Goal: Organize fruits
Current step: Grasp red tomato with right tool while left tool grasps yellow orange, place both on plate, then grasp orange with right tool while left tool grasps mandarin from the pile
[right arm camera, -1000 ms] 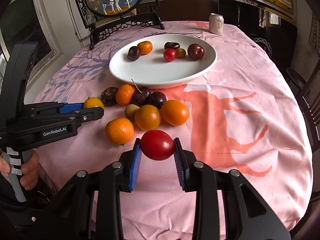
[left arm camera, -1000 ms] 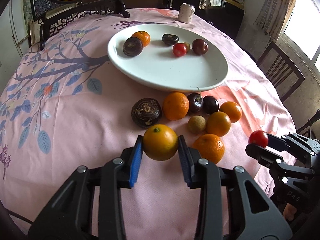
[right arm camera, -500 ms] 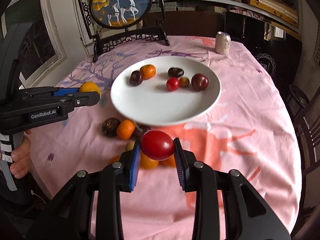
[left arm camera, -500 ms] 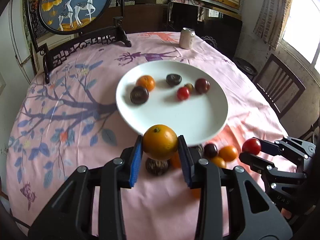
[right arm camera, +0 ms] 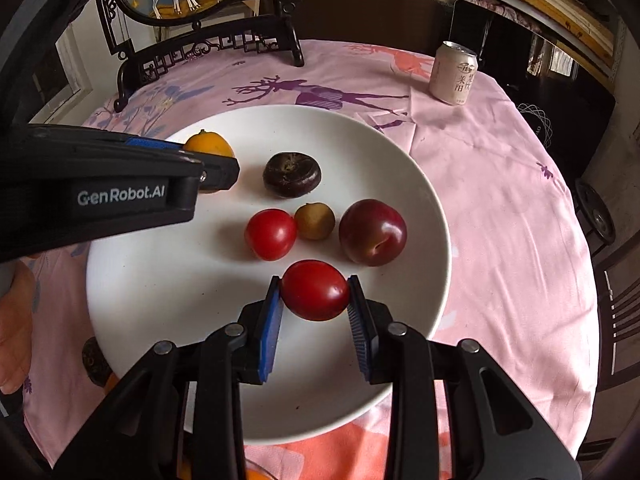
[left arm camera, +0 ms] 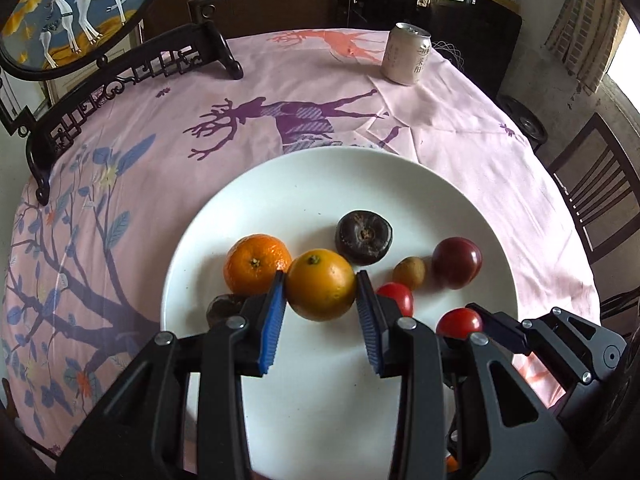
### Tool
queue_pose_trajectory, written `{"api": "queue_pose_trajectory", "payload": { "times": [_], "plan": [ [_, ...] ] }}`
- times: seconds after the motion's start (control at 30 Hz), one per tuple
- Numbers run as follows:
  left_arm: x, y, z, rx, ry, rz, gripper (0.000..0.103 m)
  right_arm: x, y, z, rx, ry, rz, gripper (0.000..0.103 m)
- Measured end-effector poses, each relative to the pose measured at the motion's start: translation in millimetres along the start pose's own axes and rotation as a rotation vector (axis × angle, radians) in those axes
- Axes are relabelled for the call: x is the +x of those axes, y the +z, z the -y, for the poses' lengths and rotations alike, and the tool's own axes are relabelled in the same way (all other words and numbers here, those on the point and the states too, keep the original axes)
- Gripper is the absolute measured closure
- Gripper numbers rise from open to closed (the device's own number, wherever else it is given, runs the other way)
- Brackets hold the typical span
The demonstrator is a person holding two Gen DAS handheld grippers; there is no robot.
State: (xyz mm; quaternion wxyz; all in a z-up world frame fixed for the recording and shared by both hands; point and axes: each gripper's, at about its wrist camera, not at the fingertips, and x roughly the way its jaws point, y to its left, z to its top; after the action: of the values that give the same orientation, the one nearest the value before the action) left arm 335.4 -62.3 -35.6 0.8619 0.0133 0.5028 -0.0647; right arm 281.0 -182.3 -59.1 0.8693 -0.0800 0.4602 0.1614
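With the left tongs [left arm camera: 321, 307] pinching an orange [left arm camera: 321, 285] and the right tongs [right arm camera: 314, 312] a tomato [right arm camera: 314, 290], lower each beside its kind on the plate [right arm camera: 404, 152] before letting go.

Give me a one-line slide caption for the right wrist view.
Right claw holds a tomato over the white plate; left claw brings an orange.

We are counting on the white plate [left arm camera: 280, 200]: two oranges, two red tomatoes, two dark chestnuts, one plum, one small brown fruit; one can near the table's far edge.
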Motion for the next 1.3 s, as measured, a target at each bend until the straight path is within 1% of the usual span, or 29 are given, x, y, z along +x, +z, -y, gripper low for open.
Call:
{"api": "queue_pose_trajectory", "payload": {
  "times": [0.07,0.1,0.13,0.17,0.2,0.3,0.33,0.37,0.4,0.43,0.5,0.57,0.63,0.7,0.77,0.83,1.03,1.13,1.23,1.3],
  "plan": [
    [3,2,0,-0.002,-0.003,0.003,0.067,2,1,0,-0.007,-0.007,0.012,0.071],
    [5,4,-1,-0.006,-0.008,0.001,0.066,1,1,-1,-0.012,-0.02,0.021,0.066],
    [5,5,-1,-0.01,-0.012,0.002,0.065,0,2,-1,-0.017,-0.041,0.036,0.06],
    [4,6,-3,-0.016,-0.011,0.006,0.055,-3,2,-2,-0.02,-0.06,0.052,0.047],
    [0,6,-5,-0.022,-0.01,0.016,0.044,-8,2,-2,-0.021,-0.074,0.068,0.046],
    [-24,-2,-12,-0.022,-0.004,0.058,0.041,-32,-1,-1,-0.013,-0.076,0.097,0.046],
    [-34,-8,-14,-0.02,-0.006,0.072,0.039,-42,-5,-1,-0.004,-0.067,0.108,0.046],
    [-46,-16,-16,-0.019,-0.008,0.091,0.031,-53,-9,-1,0.01,-0.056,0.116,0.046],
    [-58,-26,-17,-0.019,0.002,0.112,0.023,-65,-16,-2,0.026,-0.046,0.123,0.043],
    [-70,-38,-18,-0.016,0.02,0.132,0.021,-76,-24,-2,0.044,-0.034,0.13,0.04],
    [-91,-67,-19,-0.007,0.018,0.172,0.016,-100,-46,-4,0.078,-0.012,0.163,0.022],
    [-106,-99,-21,-0.012,0.022,0.199,0.015,-119,-70,-11,0.097,-0.019,0.206,0.012],
    [-113,-128,-24,-0.025,0.028,0.207,0.015,-130,-90,-17,0.103,-0.042,0.224,0.012],
    [-115,-152,-27,-0.039,0.021,0.2,0.015,-135,-103,-22,0.113,-0.05,0.214,0.012],
    [-113,-167,-30,-0.049,0.024,0.18,0.015,-137,-110,-25,0.117,-0.044,0.198,0.012],
    [-113,-179,-35,-0.059,0.019,0.167,0.015,-138,-113,-28,0.108,-0.056,0.188,0.012],
    [-111,-202,-38,-0.056,0.031,0.146,0.015,-132,-127,-31,0.102,-0.085,0.157,0.012],
    [-109,-212,-34,-0.039,0.026,0.131,0.015,-115,-134,-25,0.111,-0.112,0.106,0.012],
    [-104,-220,-28,-0.019,0.018,0.109,0.015,-95,-139,-22,0.099,-0.078,0.059,0.012],
    [-101,-224,-23,-0.006,0.011,0.096,0.015,-83,-139,-24,0.071,-0.086,0.04,0.012]
  ]
}}
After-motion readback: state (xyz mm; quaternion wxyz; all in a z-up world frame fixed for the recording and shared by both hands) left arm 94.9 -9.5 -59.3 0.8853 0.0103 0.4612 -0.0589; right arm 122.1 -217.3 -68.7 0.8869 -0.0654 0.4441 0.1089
